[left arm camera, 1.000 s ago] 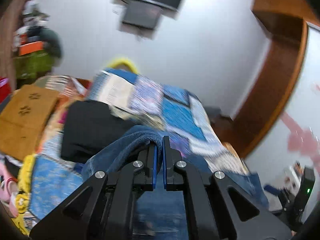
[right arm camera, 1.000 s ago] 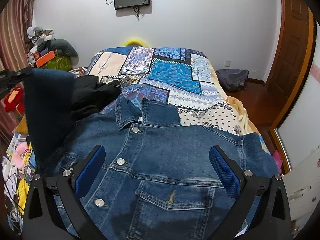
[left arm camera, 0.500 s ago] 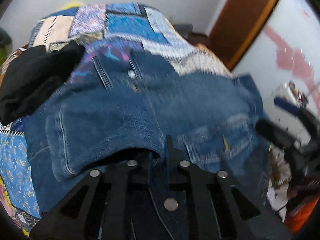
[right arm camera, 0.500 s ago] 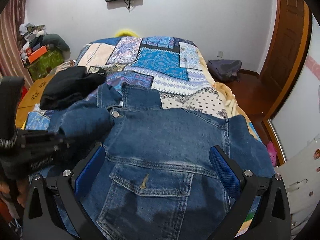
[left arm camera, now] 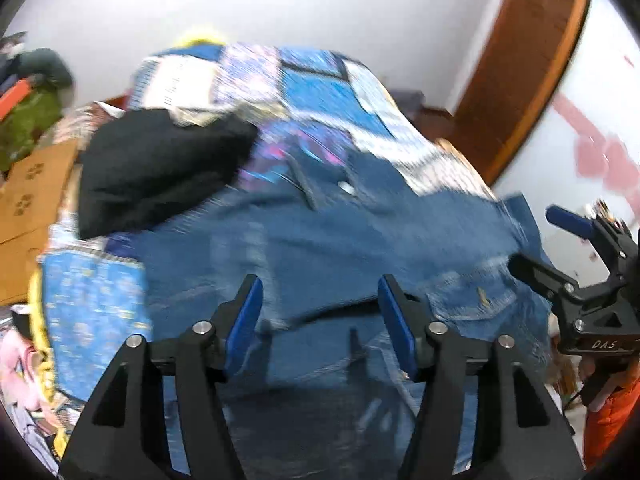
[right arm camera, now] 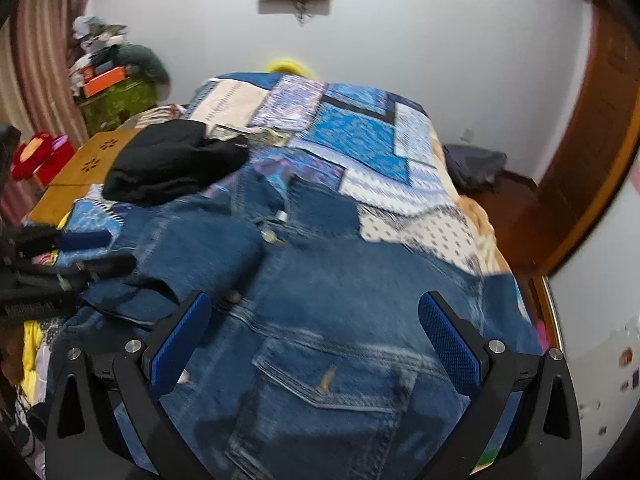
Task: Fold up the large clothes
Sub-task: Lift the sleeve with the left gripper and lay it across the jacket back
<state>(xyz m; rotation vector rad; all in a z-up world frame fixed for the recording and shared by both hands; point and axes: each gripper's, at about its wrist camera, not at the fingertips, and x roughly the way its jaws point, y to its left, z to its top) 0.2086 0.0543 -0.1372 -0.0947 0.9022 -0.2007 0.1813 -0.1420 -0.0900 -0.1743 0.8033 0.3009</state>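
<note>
Below the opening left claw [left arm camera: 320,312] lies the denim jacket [left arm camera: 340,248].

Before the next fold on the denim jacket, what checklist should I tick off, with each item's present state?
1. Left gripper let go of the sleeve: ok, jaws opening, pads off the denim.
2. Right gripper empty: ok, open above the denim jacket.
3. Left sleeve folded across the front: ok, lying over the chest.
4. Right sleeve folded: not ok, still spread at the bed's edge.
5. Black garment apart from the jacket: cannot tell, they meet near the collar.
6. Sleeve lying flat: cannot tell, blurred.
</note>
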